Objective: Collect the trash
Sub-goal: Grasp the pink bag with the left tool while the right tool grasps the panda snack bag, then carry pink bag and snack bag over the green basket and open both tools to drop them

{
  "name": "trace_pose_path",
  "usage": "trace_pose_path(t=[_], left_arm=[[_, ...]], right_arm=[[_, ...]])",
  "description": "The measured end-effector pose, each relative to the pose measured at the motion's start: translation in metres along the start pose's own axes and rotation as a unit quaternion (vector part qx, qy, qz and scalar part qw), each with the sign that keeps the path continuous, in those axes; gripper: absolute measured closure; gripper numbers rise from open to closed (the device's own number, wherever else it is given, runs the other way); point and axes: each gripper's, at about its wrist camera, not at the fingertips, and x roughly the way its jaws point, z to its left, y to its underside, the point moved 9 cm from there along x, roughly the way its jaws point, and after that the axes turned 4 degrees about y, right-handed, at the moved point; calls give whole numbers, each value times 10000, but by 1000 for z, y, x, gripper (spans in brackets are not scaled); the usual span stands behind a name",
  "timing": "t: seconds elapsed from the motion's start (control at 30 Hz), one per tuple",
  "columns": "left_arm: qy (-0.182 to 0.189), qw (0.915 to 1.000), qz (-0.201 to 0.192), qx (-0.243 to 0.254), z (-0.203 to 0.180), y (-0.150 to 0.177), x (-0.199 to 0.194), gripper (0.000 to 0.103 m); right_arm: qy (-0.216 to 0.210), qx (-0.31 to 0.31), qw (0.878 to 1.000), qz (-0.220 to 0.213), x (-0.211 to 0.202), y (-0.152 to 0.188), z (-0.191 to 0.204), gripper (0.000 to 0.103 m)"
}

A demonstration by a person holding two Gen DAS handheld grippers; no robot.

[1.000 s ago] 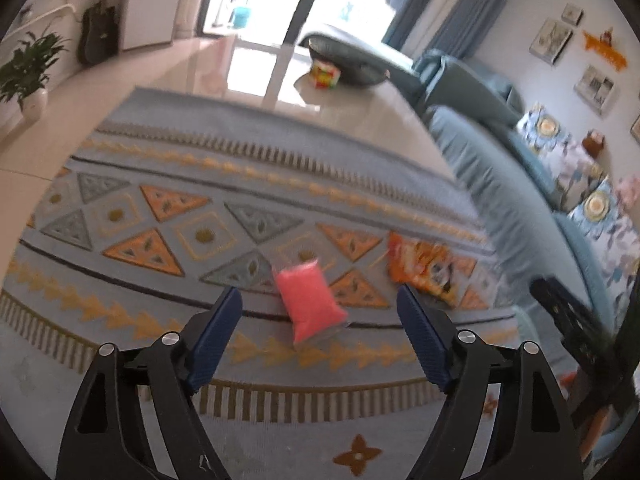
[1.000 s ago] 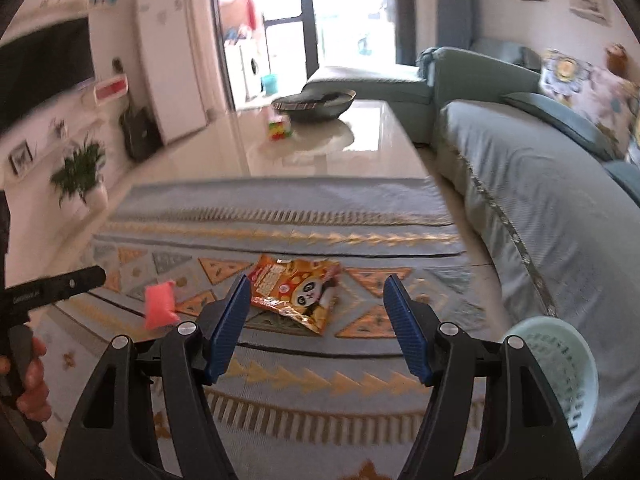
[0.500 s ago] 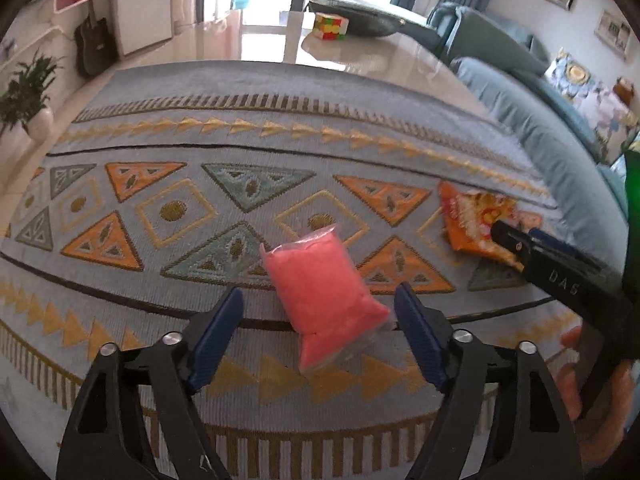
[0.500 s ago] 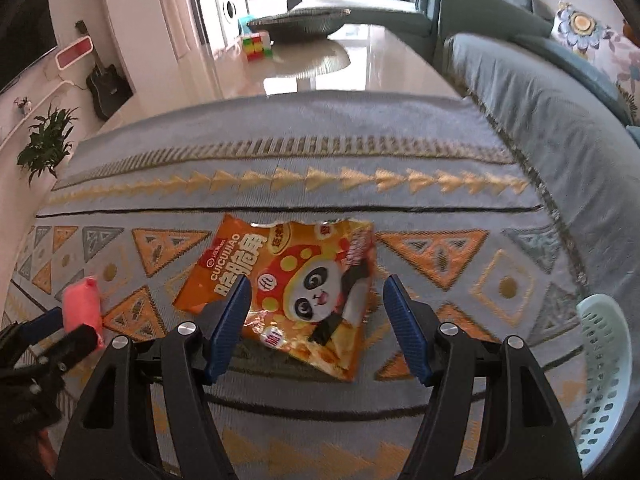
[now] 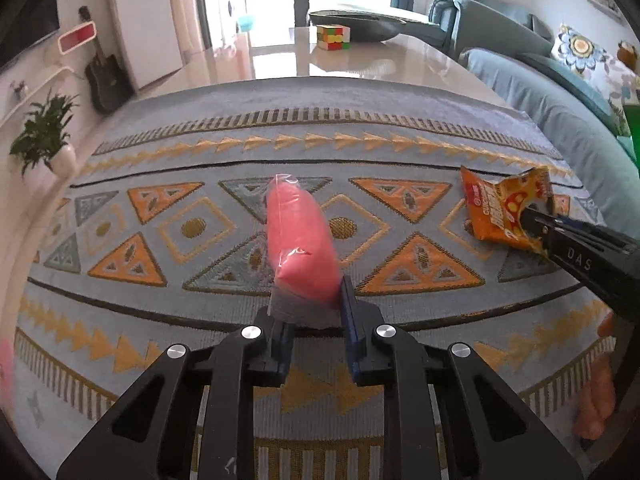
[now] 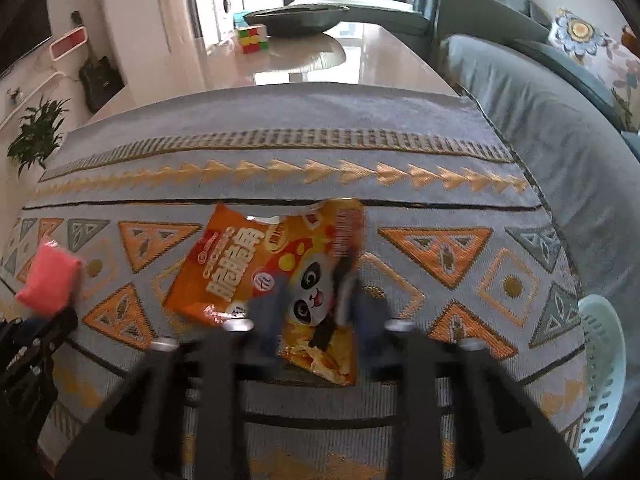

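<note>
Nearby, white basket beside rug; contents unseen.

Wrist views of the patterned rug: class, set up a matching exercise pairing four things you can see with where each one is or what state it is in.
Things
1. soft pink plastic-wrapped pouch
2. orange crinkly snack bag with a panda print
3. pale green perforated plastic basket
4. multicoloured puzzle cube

Places or states
A. on the glossy table beyond the rug
B. pinched in the left tool
C. at the rug's right edge, by the sofa
D. pinched in the right tool

Pairs: 1-B, 2-D, 3-C, 4-A
</note>
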Motion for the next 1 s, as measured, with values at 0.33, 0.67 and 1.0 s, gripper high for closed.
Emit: trace_pose_path(t=[0.33,0.67,1.0], left_arm=[[739,9961,-478,-42,-16,-15,-39,85],[1879,9772,-804,578,-101,-47,-108,85],[2616,9420,-989,1852,-273,-56,-171,85]], right_arm=[[-496,288,9969,-534,-39,-1,-10,101],[44,914,9867,-1341,-135,6,-105,101],[1110,1758,9605,-1851,-227,44,-248,101]])
